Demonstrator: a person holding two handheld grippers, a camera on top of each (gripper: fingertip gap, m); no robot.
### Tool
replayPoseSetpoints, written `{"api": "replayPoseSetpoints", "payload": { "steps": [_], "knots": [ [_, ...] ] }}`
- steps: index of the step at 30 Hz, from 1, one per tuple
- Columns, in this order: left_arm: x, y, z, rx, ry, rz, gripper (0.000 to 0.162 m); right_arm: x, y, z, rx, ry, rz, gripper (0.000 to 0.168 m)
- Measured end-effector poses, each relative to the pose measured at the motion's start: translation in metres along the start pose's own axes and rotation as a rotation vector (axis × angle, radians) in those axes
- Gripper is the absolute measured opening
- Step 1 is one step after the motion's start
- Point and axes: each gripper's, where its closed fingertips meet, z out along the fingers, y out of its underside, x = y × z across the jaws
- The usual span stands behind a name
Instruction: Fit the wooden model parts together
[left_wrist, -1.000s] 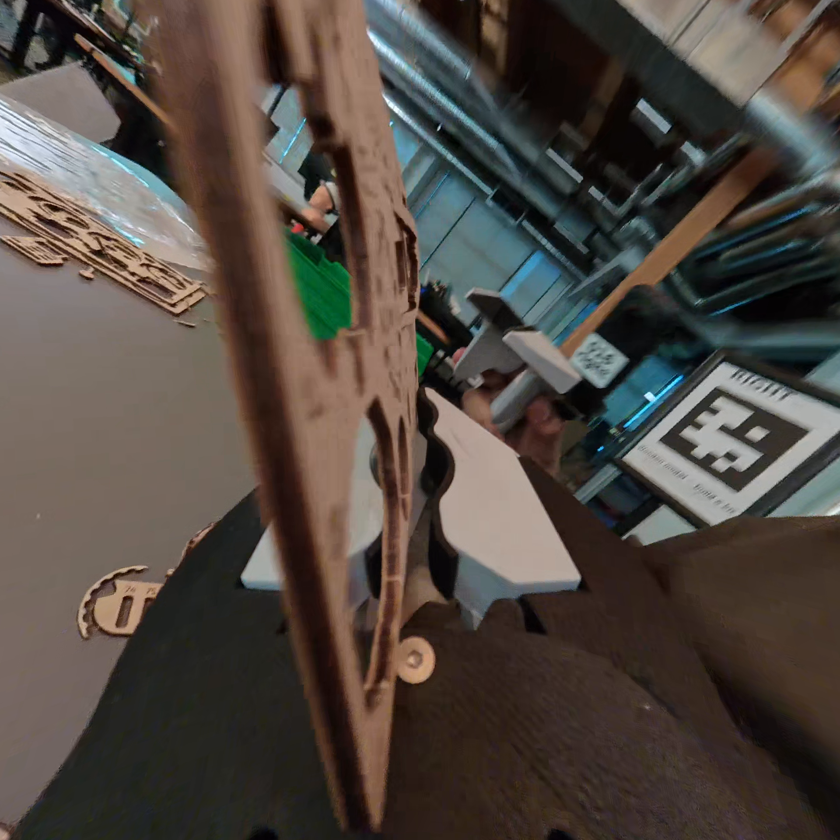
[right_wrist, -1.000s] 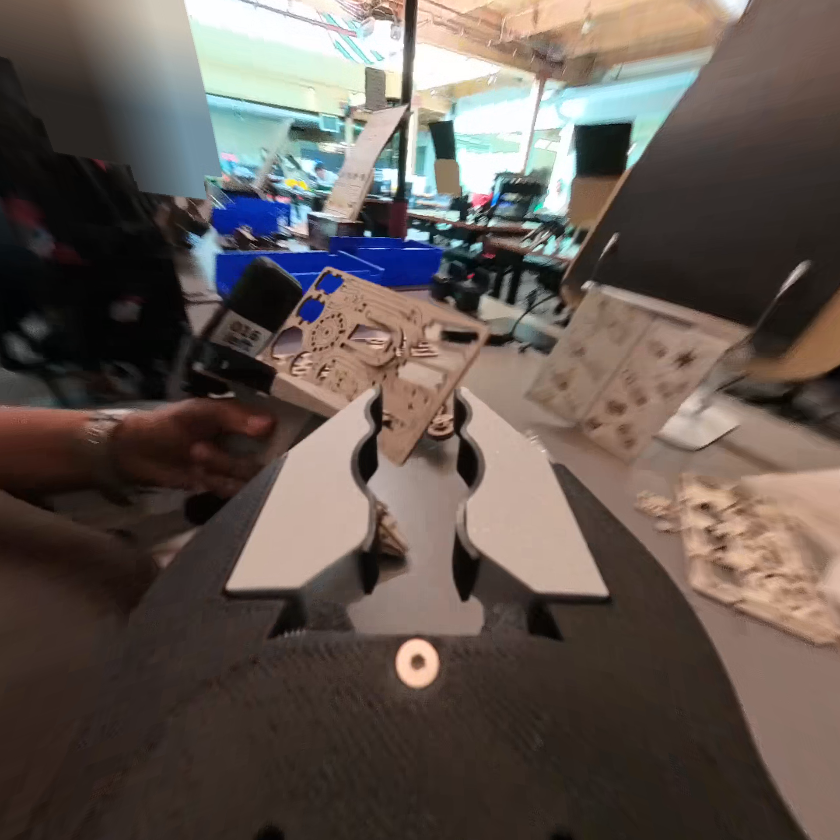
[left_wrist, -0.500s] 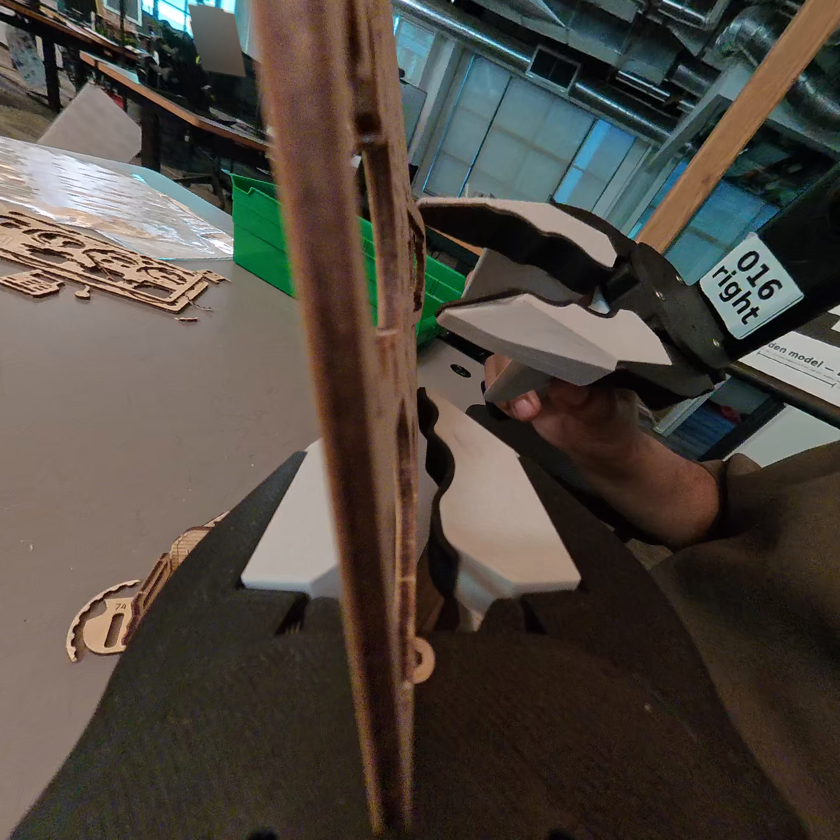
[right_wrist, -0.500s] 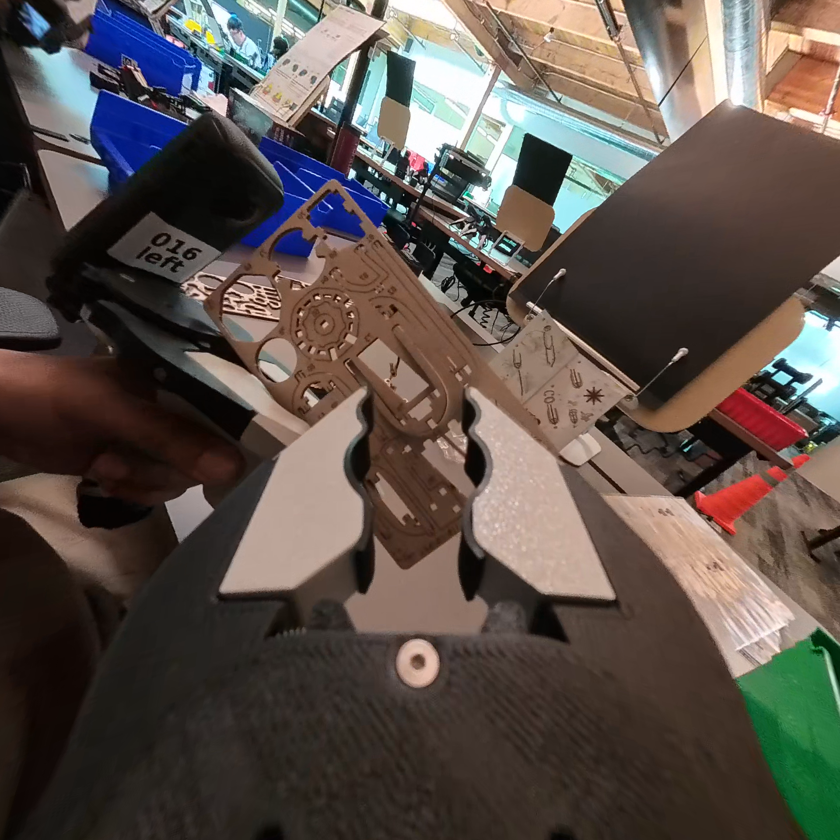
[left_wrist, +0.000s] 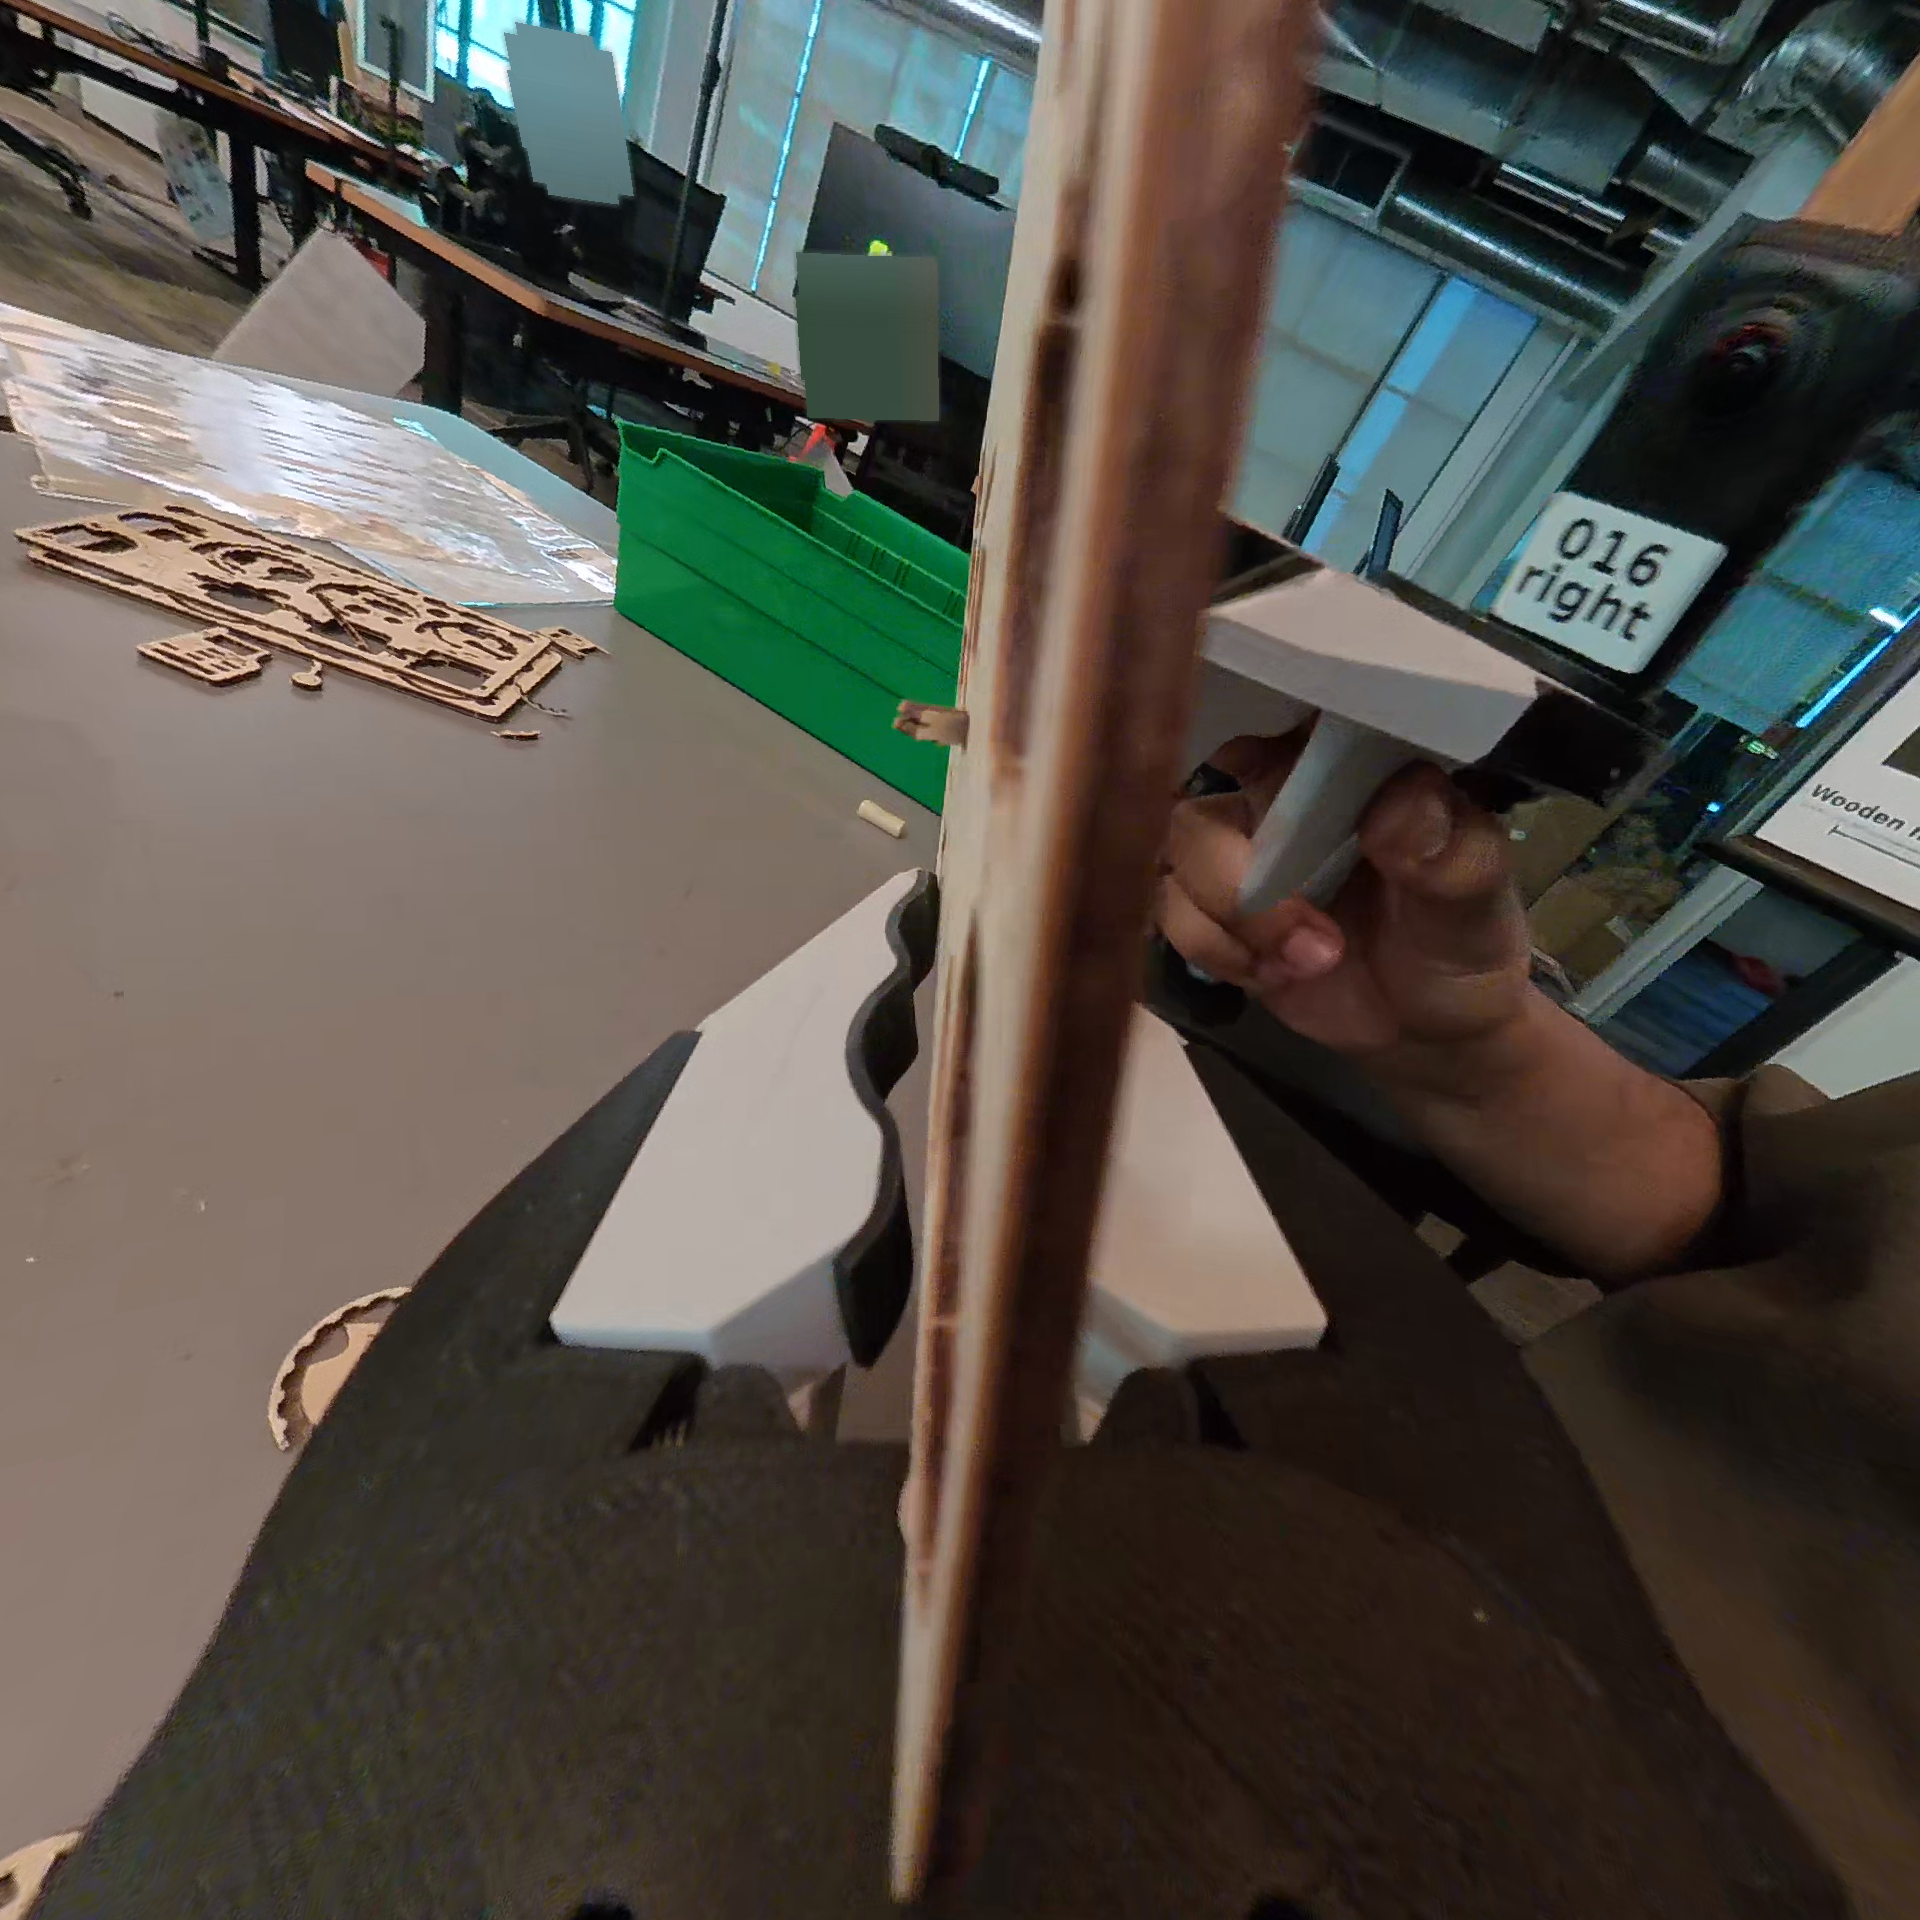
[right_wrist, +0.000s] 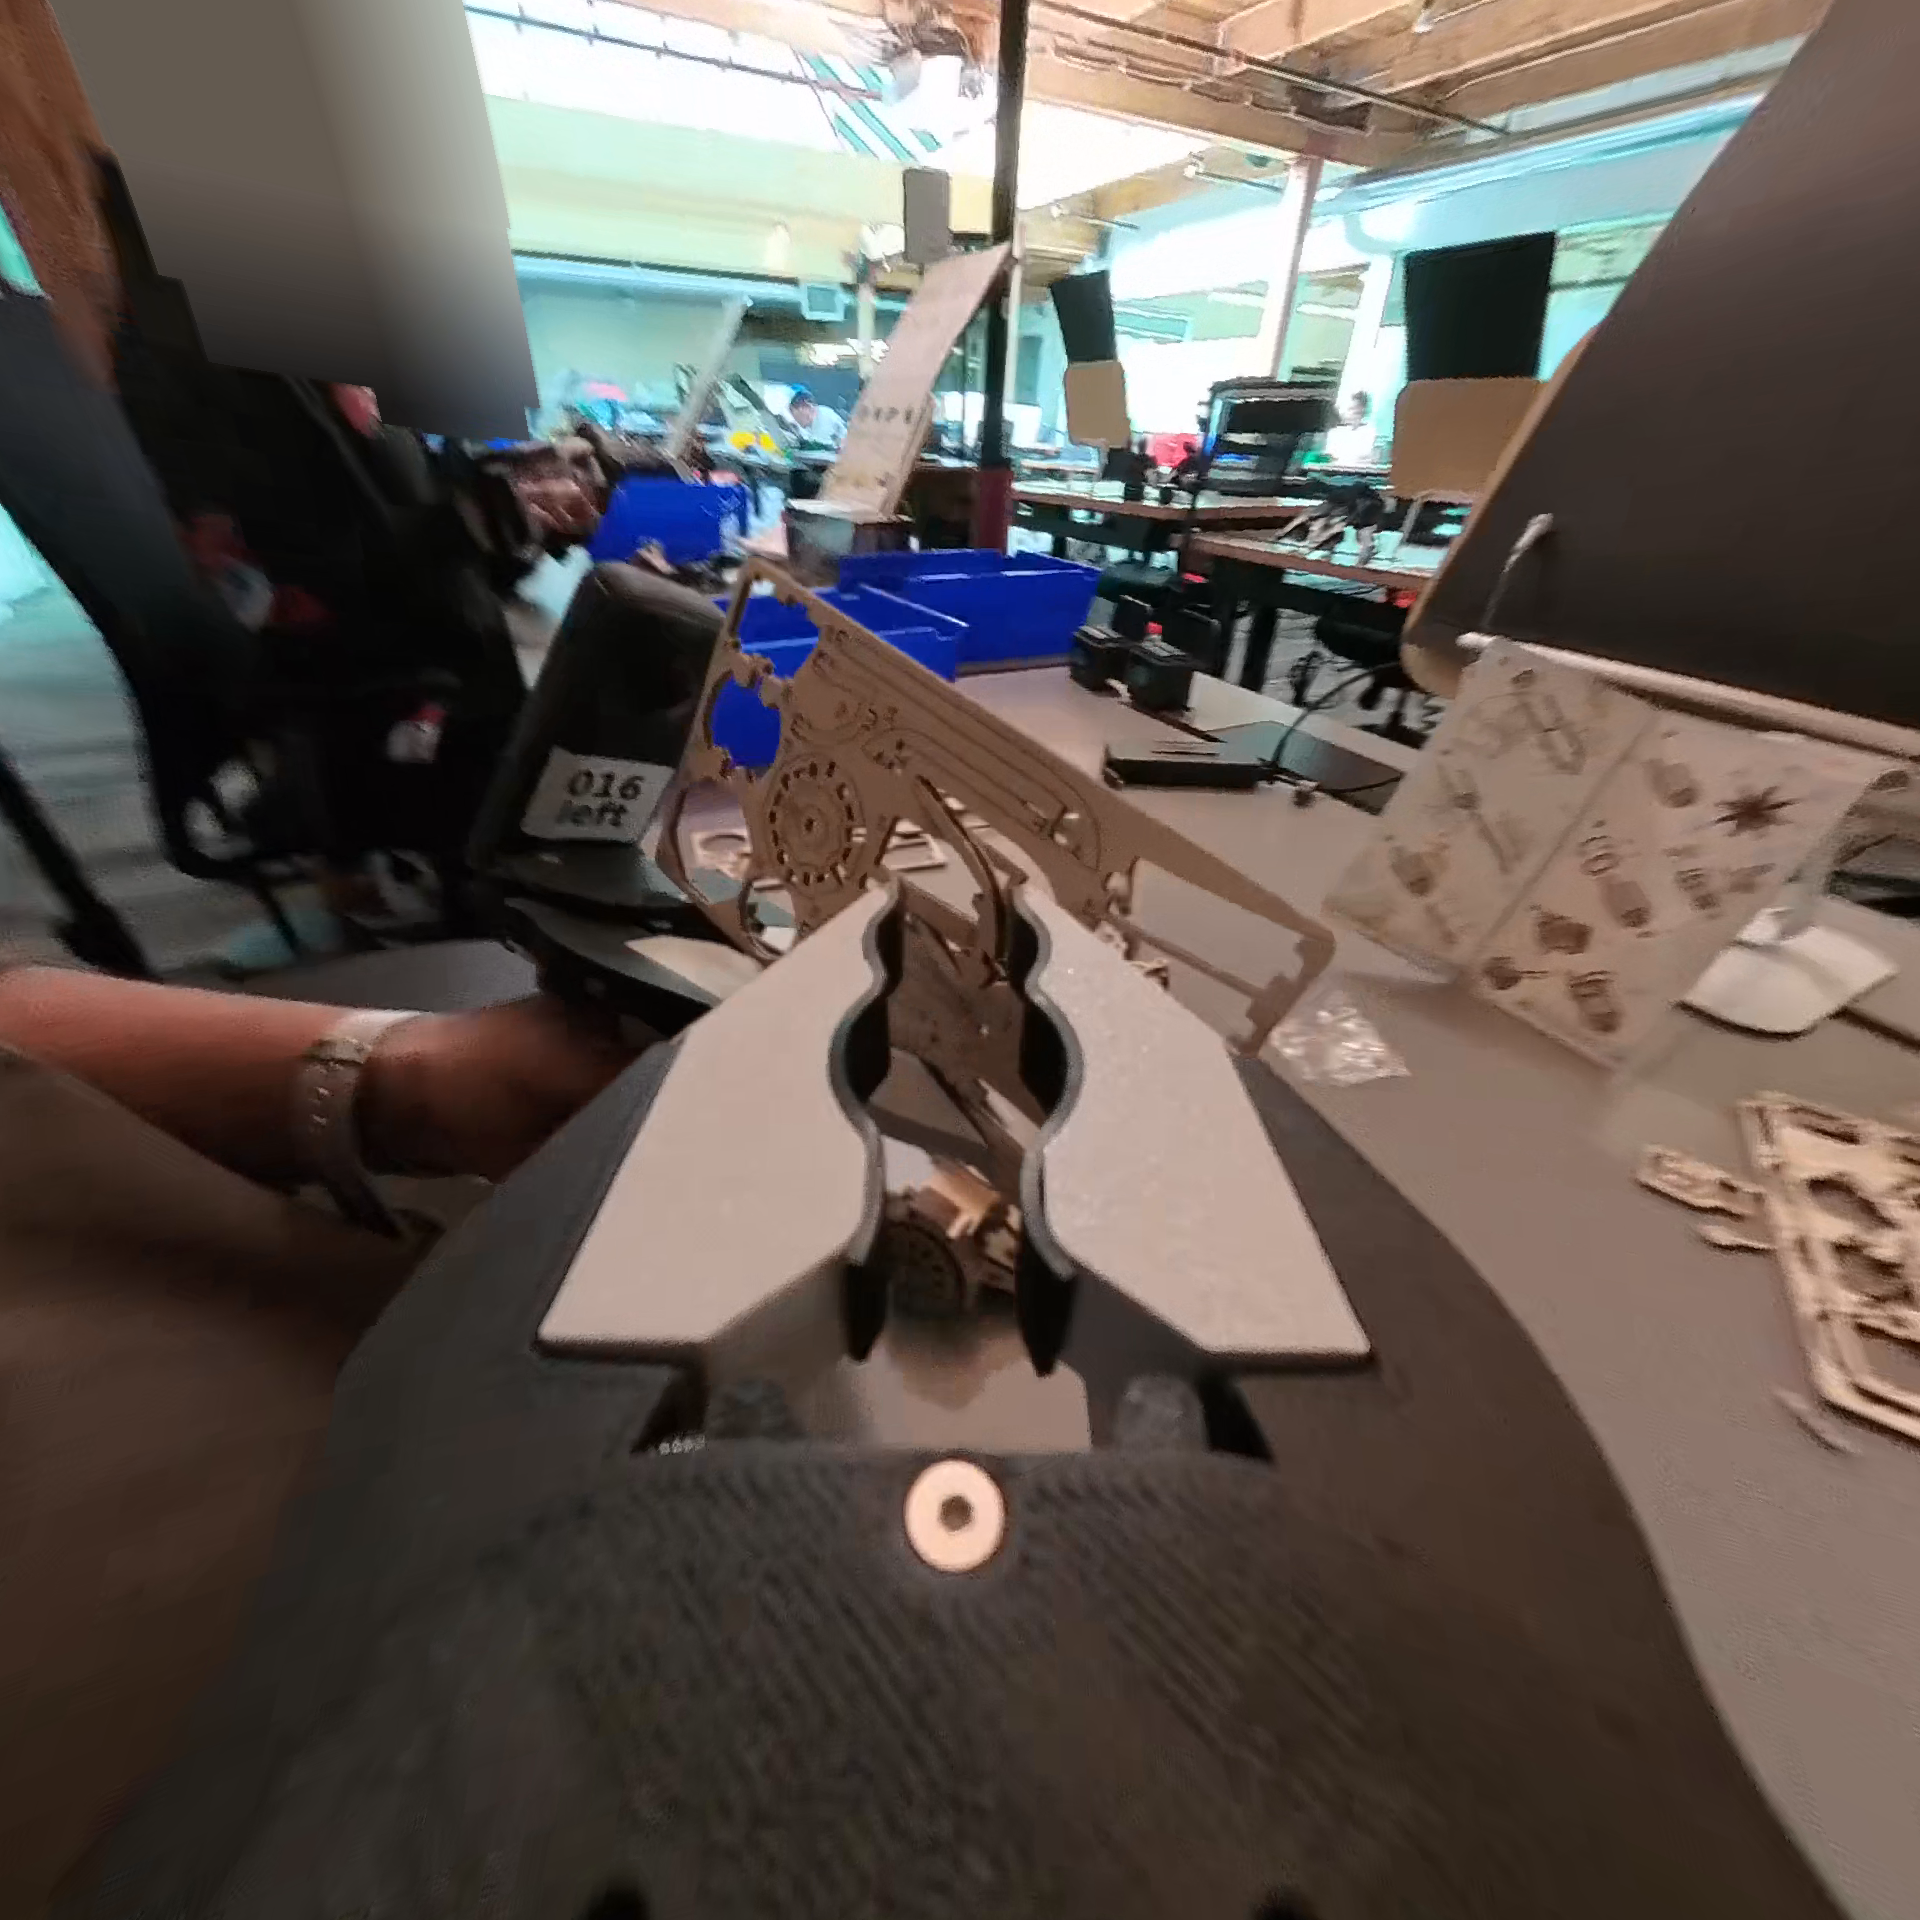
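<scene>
**Wooden sheet clamped in the left gripper, right gripper spread before it**

In the left wrist view the sheet (left_wrist: 1049, 935) is seen edge-on, as a tall brown strip standing between the fingers (left_wrist: 769, 1174) of the left gripper (left_wrist: 940, 1164), which are closed onto it. Its face cannot be read from here. The right wrist view supplies that face: a laser-cut sheet (right_wrist: 935, 790) with a gear ring, curved slots and empty cut-outs is held up above the table (right_wrist: 1455, 1143), tilted, with its lower left corner in the left gripper (right_wrist: 665, 935).

The right gripper (right_wrist: 954, 1049) is seen with its fingers (right_wrist: 1174, 1174) apart and nothing between them; the sheet lies beyond the tips, and a small wooden assembly (right_wrist: 951, 1236) is visible on the table through the gap. Only in the left view is the right gripper (left_wrist: 1351, 675) shown from outside, close against the far side of the sheet, with a hand (left_wrist: 1340, 935) on its handle.

Only the left view shows a green bin (left_wrist: 790, 613), a spent sheet (left_wrist: 301, 613) and a loose gear piece (left_wrist: 322, 1361). Only the right view shows blue bins (right_wrist: 935, 613), a propped instruction leaflet (right_wrist: 1621, 842) and further wooden parts (right_wrist: 1839, 1236).

A white sticker with printed characters is carried by each gripper, and a sign with print stands at the right edge of the left view; their wording is not given.
</scene>
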Motion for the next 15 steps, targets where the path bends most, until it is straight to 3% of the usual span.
{"api": "replayPoseSetpoints", "payload": {
  "steps": [9,15],
  "knots": [
    [0.008,0.001,0.001,0.005,0.052,0.018,0.0,0.007,0.007,0.001,-0.02,-0.058,0.168,0.024],
    [0.008,0.004,0.002,-0.016,0.045,0.044,0.002,-0.011,0.017,0.006,-0.083,-0.188,0.247,0.006]
  ]
}}
